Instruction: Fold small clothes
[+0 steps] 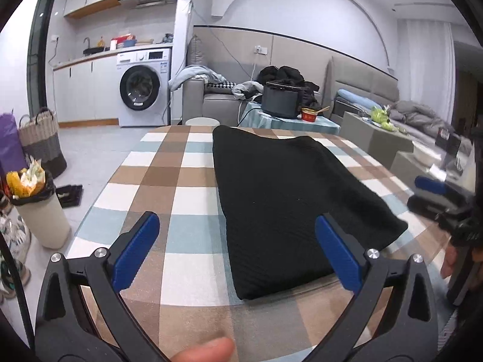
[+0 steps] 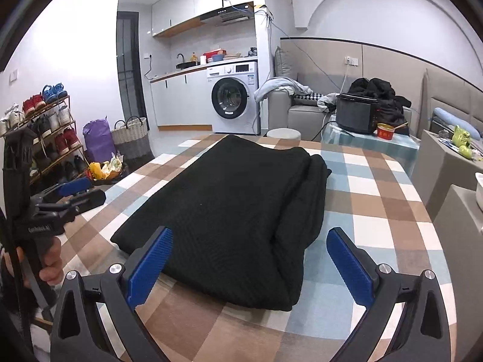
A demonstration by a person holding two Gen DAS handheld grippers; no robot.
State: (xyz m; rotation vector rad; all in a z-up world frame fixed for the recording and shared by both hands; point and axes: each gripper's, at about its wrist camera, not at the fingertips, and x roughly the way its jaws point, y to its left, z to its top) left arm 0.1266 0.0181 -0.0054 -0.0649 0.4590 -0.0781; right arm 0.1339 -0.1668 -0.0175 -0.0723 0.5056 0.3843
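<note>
black garment is lying folded into a thick rectangle on the checked cloth covering the bench, long side running away from both cameras. layered folded edges are showing along its right side in the right wrist view.

left gripper is hovering over the near end of the bench, jaws standing wide apart, nothing between the blue pads. its right pad is sitting over the garment's near corner in the picture; contact cannot be told. a fingertip is showing at the bottom edge of that view.

right gripper is hovering at the garment's near edge, jaws likewise spread wide and released, gripping nothing. its left pad is overlapping the garment's near edge in the picture.

each gripper is appearing at the edge of the other's view: right one at far right, left one at far left, with a hand holding its handle.

washer and sofa are standing beyond the bench.
</note>
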